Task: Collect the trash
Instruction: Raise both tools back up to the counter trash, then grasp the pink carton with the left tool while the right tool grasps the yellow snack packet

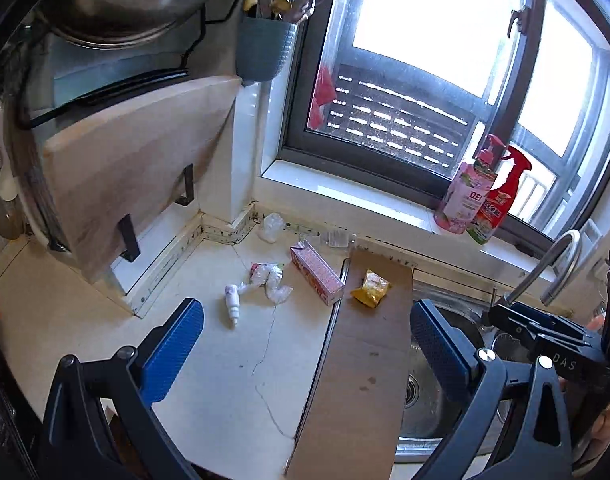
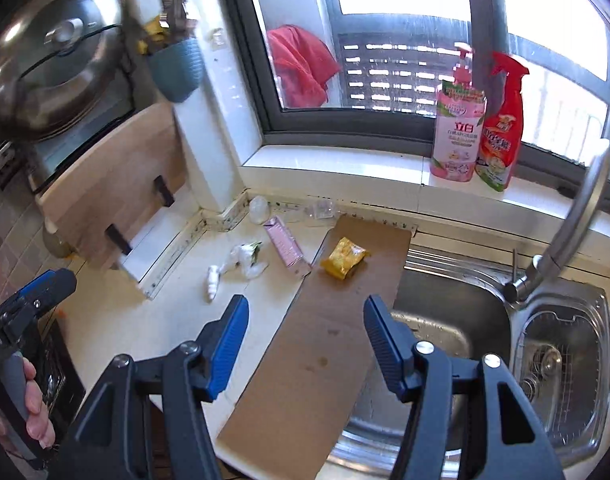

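Right wrist view: the right claw (image 2: 307, 334) hangs released and empty at lower centre, above a cardboard sheet (image 2: 325, 344). A yellow wrapper (image 2: 342, 258) lies at mid-frame on the sheet's far end. The left claw (image 1: 305, 340) is likewise released. The right claw should probably straddle the wrapper, then clench without pinching cardboard.

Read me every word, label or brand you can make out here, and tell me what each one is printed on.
"立白": pink pump bottle on the windowsill.
"DAS": black body of the right hand-held gripper, seen from the left wrist view.
Red spray bottle: label print too blurred to read.
Pink carton and yellow wrapper: print too small to read.
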`<state>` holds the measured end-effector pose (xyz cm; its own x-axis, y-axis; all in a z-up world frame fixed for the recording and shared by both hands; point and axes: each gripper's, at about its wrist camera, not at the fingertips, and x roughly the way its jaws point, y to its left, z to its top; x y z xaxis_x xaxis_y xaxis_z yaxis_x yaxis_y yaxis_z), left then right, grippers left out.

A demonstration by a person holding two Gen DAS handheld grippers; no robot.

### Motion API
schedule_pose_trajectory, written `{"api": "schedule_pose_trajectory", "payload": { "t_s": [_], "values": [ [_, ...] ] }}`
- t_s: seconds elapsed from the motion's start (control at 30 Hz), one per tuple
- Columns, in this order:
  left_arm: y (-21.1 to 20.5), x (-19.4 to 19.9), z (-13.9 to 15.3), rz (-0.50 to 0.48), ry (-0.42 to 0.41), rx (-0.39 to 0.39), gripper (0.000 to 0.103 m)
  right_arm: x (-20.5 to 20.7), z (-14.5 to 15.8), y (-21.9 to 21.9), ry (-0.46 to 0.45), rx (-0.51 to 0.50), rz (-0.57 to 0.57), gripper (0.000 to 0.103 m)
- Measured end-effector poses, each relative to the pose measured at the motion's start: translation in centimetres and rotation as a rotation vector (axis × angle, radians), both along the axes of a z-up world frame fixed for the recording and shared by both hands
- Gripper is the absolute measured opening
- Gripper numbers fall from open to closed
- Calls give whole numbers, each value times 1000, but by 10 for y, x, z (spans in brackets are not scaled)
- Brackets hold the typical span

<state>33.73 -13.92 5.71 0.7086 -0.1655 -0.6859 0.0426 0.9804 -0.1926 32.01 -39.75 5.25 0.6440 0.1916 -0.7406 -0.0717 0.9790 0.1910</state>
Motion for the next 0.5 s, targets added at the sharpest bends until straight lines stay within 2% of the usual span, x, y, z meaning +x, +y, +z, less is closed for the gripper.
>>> {"api": "schedule_pose_trajectory", "payload": {
  "t_s": [0.13,0.27,0.37,0.5],
  "values": [
    [-30,79,-38,19,107,23,102,63,-40,-26,88,96,-8,60],
    [-53,150,-94,30,229,65,102,116,-93,-42,167,171,-24,60],
    [-62,188,-131,64,292,87,102,148,-139,-54,244,253,-53,60],
    [-69,226,-175,99,380,73,102,175,-181,-62,301,340,-78,60]
  ]
}}
